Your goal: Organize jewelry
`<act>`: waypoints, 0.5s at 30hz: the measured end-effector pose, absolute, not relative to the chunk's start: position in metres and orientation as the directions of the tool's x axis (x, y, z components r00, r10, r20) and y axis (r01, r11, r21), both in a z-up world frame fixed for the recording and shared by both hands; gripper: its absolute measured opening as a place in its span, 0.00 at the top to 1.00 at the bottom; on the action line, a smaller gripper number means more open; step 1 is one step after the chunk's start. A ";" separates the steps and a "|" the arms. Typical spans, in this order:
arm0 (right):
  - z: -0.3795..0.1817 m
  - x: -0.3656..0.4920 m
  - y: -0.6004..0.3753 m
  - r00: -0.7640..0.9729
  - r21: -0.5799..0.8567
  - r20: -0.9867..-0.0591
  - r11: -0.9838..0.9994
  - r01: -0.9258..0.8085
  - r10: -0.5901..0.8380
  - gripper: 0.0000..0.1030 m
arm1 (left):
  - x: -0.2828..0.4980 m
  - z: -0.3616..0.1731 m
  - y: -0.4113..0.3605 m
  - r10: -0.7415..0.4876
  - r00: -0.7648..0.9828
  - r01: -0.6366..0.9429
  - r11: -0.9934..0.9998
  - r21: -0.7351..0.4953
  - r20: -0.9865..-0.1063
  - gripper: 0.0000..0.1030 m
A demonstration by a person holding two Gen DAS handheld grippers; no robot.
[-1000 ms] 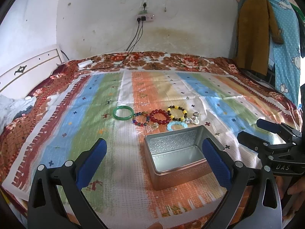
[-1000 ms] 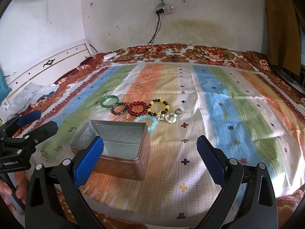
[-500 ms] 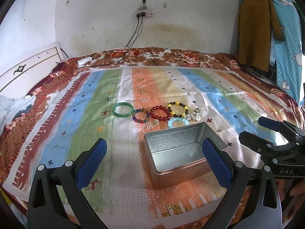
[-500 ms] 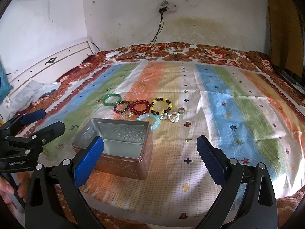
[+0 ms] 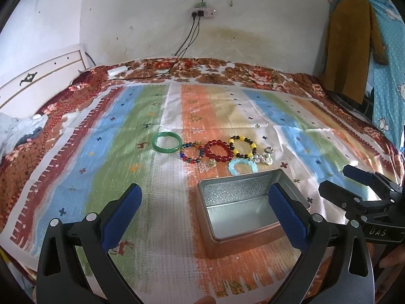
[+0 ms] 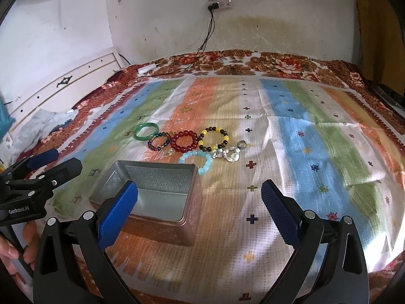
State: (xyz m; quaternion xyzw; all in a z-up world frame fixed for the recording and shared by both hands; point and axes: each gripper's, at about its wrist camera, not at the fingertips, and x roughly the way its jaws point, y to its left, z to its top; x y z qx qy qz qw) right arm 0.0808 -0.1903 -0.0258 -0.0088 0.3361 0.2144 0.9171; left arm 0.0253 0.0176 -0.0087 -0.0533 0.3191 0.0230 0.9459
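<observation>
Both grippers have eased a little toward the jewelry since the earlier frames, so the row of bracelets sits closer and larger in each view; nothing on the bedspread has been touched. Left gripper (image 5: 203, 201) hangs with its blue fingers wide apart and empty, above the near left of the tin (image 5: 249, 204); right gripper (image 6: 200, 206) is likewise spread and holding nothing, near and to the right of the tin (image 6: 152, 192).

By the look of it the task is only at the approach: the open metal tin is bare inside, and every piece lies just beyond its far rim.

Counted from the left: one green bangle (image 5: 166, 143), one dark multicoloured bead bracelet (image 5: 191, 152), one red bead bracelet (image 5: 219, 150), one yellow-and-black bead bracelet (image 5: 242, 146), one pale blue bead bracelet (image 5: 242, 165) nearest the tin, one whitish shell bracelet (image 6: 229, 154), one ring (image 6: 242, 145), and a small gold charm (image 6: 169, 152); one tin.

Next move likely calls for one gripper to go down over a single bracelet, close across its beads, and carry it into the tin; neighbours touch, so a clean pick needs care.
</observation>
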 end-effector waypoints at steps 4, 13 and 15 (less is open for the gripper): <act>-0.024 0.085 -0.188 0.681 0.127 -0.621 0.907 -0.400 0.388 0.04 | 0.031 -0.010 0.015 0.009 0.790 -0.068 0.995 -0.074 -0.613 0.05; -0.020 0.105 -0.183 0.682 0.133 -0.620 0.909 -0.396 0.388 0.04 | 0.050 -0.007 0.022 0.007 0.802 -0.073 0.994 -0.086 -0.597 0.05; -0.019 0.108 -0.184 0.679 0.138 -0.620 0.907 -0.398 0.393 0.04 | 0.056 -0.007 0.024 0.017 0.802 -0.081 0.994 -0.080 -0.598 0.05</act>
